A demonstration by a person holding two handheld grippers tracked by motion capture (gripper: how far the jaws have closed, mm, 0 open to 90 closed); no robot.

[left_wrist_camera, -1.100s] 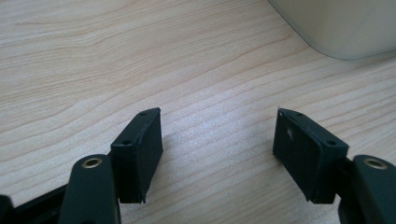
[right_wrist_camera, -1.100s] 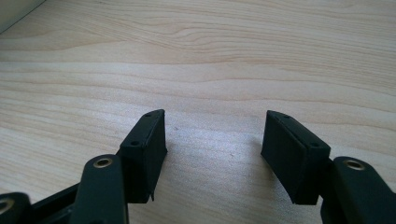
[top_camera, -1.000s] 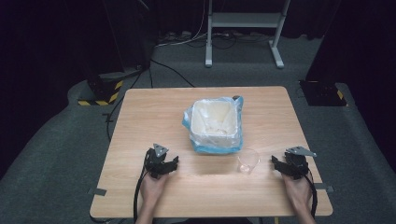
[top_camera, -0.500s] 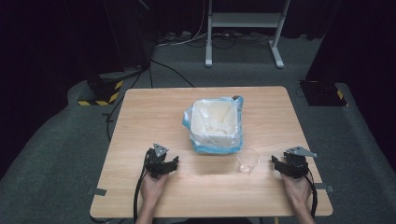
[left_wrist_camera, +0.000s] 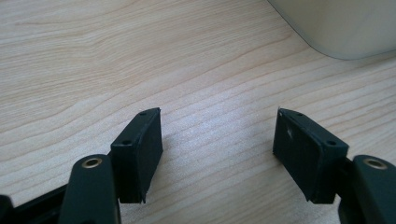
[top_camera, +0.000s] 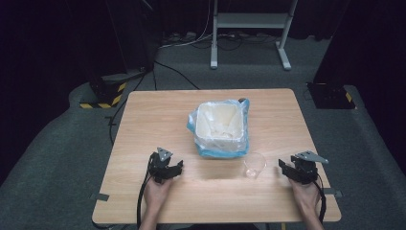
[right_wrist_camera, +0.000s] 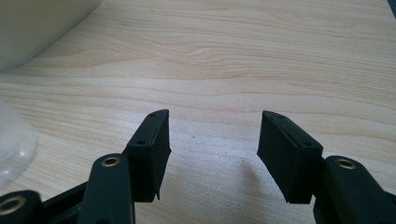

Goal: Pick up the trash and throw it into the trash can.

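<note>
Sitting between both tongs, clear cup, nearer right tongs

Table is lit evenly from overhead, room at 12 o'clock goes black (pretty grainy), close-ups show soft shadows and blurry edges.

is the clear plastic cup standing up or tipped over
Upright: the clear plastic cup stands on the table with its round rim facing up, just in front of the lined bin.
</note>
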